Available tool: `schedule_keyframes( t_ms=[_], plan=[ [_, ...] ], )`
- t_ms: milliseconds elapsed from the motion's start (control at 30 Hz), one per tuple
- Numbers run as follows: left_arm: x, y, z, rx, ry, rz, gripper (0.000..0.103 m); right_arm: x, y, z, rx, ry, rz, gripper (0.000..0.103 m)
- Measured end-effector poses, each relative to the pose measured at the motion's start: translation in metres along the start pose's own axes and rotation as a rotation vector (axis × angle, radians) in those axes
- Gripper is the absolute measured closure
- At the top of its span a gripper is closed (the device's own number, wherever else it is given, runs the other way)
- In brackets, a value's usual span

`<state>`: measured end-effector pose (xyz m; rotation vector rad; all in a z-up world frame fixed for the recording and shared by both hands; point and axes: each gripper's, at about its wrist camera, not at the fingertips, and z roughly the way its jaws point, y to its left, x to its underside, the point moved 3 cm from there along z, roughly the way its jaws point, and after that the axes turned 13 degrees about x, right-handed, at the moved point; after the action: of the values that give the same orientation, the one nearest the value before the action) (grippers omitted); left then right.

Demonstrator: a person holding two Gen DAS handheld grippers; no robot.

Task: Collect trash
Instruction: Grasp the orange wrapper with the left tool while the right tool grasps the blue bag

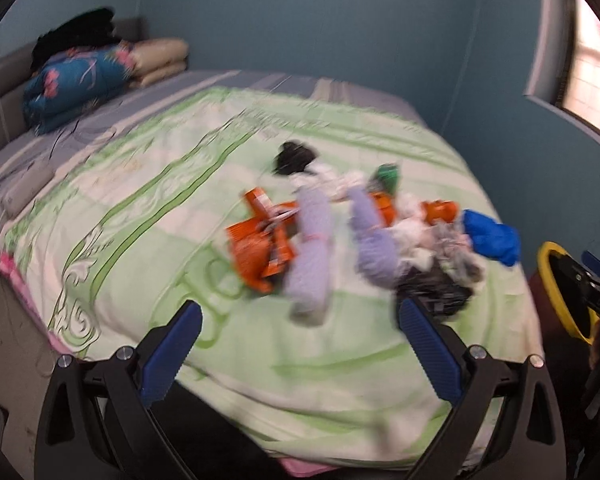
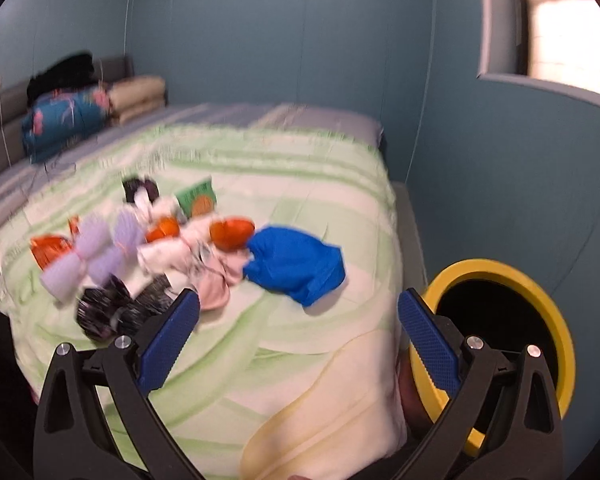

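We see the trash pile strung across the bed, its long axis running nine to three o'clock. Both our left gripper and right gripper gape wide, empty. The yellow-rimmed bin sits at four o'clock.

Home bedroom, made bed, folded bedding

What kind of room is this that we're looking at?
Most likely a bedroom: a bed under a green-patterned cover fills the view, folded bedding is stacked by the headboard, and a window is set in the blue wall.
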<state>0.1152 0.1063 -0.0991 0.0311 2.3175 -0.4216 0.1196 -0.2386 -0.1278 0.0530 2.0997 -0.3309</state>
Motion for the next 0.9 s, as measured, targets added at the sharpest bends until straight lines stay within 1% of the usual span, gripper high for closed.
schedule_keyframes(
  t_ms=[67, 133, 200, 300, 433, 500, 567, 633, 700, 767, 833, 900],
  plan=[
    [-0.005, 0.02, 0.009, -0.011, 0.02, -0.043, 0.007, -0.001, 0.004, 0.02, -0.022, 0.055, 0.002, 0.008],
    [-0.014, 0.034, 0.015, -0.021, 0.018, -0.056, 0.007, -0.003, 0.005, 0.036, -0.042, 0.099, 0.022, 0.008],
    [-0.023, 0.041, 0.019, -0.041, 0.002, -0.029, 0.007, -0.006, 0.005, 0.049, -0.042, 0.125, 0.031, 0.008],
    [-0.036, 0.049, 0.031, -0.062, 0.012, 0.011, 0.007, -0.012, 0.005, 0.064, -0.053, 0.154, 0.04, 0.008],
    [-0.05, 0.058, 0.053, -0.005, 0.052, 0.014, 0.007, -0.019, 0.004, 0.078, -0.082, 0.19, 0.054, 0.008],
    [-0.056, 0.062, 0.062, 0.007, 0.067, 0.005, 0.007, -0.023, 0.003, 0.087, -0.101, 0.22, 0.067, 0.008],
    [-0.06, 0.064, 0.073, 0.042, 0.088, -0.006, 0.007, -0.028, 0.008, 0.099, -0.128, 0.251, 0.065, 0.008],
    [-0.061, 0.067, 0.084, 0.051, 0.108, -0.021, 0.007, -0.032, 0.011, 0.113, -0.111, 0.274, 0.063, 0.008],
    [-0.061, 0.071, 0.096, 0.043, 0.131, -0.048, 0.007, -0.035, 0.011, 0.125, -0.102, 0.307, 0.088, 0.008],
    [-0.061, 0.072, 0.106, 0.063, 0.154, -0.06, 0.007, -0.038, 0.012, 0.137, -0.094, 0.33, 0.105, 0.008],
    [-0.06, 0.072, 0.116, 0.082, 0.178, -0.068, 0.007, -0.041, 0.018, 0.145, -0.071, 0.332, 0.081, 0.008],
    [-0.058, 0.074, 0.123, 0.076, 0.187, -0.077, 0.007, -0.042, 0.024, 0.152, -0.053, 0.322, 0.059, 0.008]
  ],
)
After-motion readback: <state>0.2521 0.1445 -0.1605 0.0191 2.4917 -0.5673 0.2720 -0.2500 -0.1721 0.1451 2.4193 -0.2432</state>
